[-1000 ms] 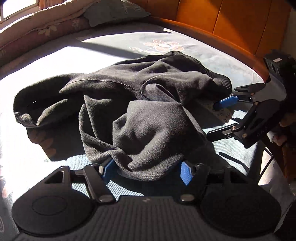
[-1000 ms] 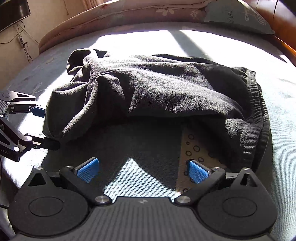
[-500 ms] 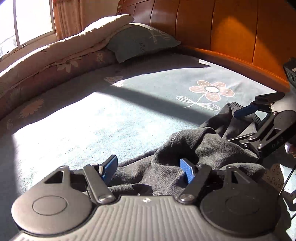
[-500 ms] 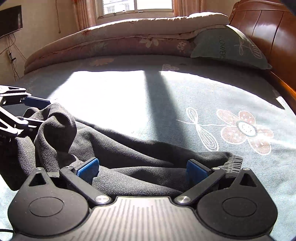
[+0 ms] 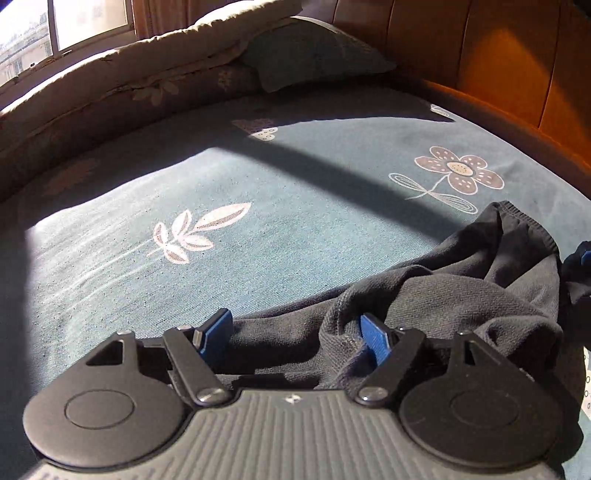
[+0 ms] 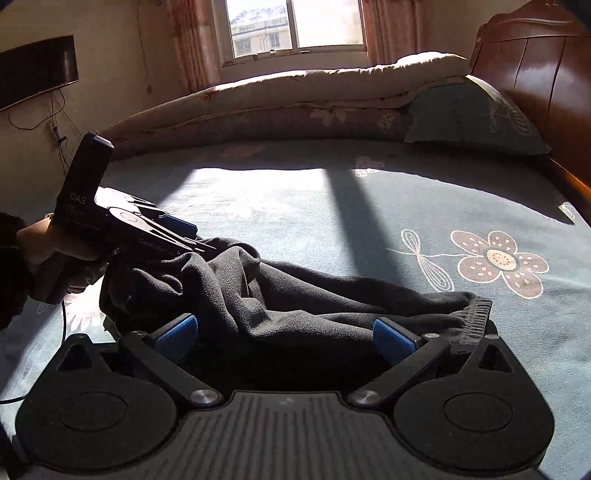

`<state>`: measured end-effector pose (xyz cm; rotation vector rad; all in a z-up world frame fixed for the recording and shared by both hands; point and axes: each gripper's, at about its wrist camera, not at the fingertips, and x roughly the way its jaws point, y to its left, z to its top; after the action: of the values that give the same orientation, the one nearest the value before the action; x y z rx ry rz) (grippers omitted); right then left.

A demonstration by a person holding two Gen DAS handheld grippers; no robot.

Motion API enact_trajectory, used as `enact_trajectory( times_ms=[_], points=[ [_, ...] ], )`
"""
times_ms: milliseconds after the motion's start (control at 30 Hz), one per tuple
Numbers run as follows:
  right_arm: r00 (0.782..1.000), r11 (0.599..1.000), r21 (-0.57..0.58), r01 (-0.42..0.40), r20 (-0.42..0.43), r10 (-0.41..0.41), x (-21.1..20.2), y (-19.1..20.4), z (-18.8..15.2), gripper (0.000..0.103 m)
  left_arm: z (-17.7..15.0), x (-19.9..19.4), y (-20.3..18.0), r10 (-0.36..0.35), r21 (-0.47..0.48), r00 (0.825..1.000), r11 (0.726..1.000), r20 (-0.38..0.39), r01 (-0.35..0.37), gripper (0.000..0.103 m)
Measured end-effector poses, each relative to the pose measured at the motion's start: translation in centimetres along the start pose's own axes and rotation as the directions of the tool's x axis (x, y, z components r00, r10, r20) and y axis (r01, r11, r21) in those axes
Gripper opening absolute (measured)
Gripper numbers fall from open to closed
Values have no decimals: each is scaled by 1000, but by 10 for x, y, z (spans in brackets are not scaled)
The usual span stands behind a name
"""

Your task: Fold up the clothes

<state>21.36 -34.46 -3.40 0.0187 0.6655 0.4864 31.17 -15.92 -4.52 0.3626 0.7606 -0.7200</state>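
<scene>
A dark grey fleece garment (image 5: 443, 295) lies bunched on the blue bedspread (image 5: 258, 206). My left gripper (image 5: 295, 336) stands open with its jaws wide. A fold of the garment lies between them and drapes over the right pad (image 5: 375, 339). My right gripper (image 6: 284, 336) is open too, and the garment (image 6: 295, 306) with its ribbed hem (image 6: 476, 310) sits loose between its blue pads. In the right wrist view a hand holds the left gripper (image 6: 195, 240) over the garment's left end. Only a blue sliver of the right gripper (image 5: 585, 258) shows at the left wrist view's edge.
A rolled quilt (image 6: 295, 96) and a teal pillow (image 6: 469, 114) lie at the far side of the bed under a window (image 6: 295, 26). A wooden headboard (image 5: 498, 55) runs along the right. A wall screen (image 6: 37, 70) hangs at the left.
Both cameras have swung up from looking down on the spread garment to looking across the bed. The garment now lies bunched low between both pairs of jaws. The right view rose further.
</scene>
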Motion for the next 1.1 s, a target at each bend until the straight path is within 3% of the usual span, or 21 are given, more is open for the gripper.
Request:
enact_trajectory(
  times_ms=[167, 333, 400, 667, 800, 867, 967, 1067, 1100],
  points=[
    [978, 974, -102, -205, -56, 200, 4, 53, -21, 103, -10, -35, -2, 39, 29, 999, 999, 3, -39, 75],
    [976, 949, -232, -214, -88, 198, 48, 100, -32, 103, -35, -73, 4, 56, 12, 998, 998, -6, -55, 75],
    [982, 948, -257, -188, -59, 179, 65, 110, -29, 103, -51, -88, 8, 53, -4, 998, 999, -16, -53, 75],
    [962, 953, -139, -268, -83, 259, 91, 119, -14, 103, -136, -135, 20, 109, -9, 992, 994, -66, -110, 75],
    [968, 962, -154, -225, -148, 202, 85, 129, -19, 103, -167, -156, 29, 124, -56, 990, 990, -62, -127, 75],
    [966, 954, -167, -248, -113, 231, 72, 136, -23, 103, -179, -163, 33, 102, -86, 994, 991, -47, -106, 75],
    [978, 959, -197, -203, -94, 188, 78, 147, -25, 103, -191, -167, 35, 87, -108, 995, 990, -40, -91, 75],
    [971, 972, -121, -202, -151, 183, 101, 151, -19, 103, -202, -173, 35, 82, -121, 996, 989, -31, -85, 75],
    [972, 972, -108, -207, -133, 192, 101, 154, -17, 103, -205, -175, 35, 78, -123, 997, 989, -26, -81, 75]
  ],
)
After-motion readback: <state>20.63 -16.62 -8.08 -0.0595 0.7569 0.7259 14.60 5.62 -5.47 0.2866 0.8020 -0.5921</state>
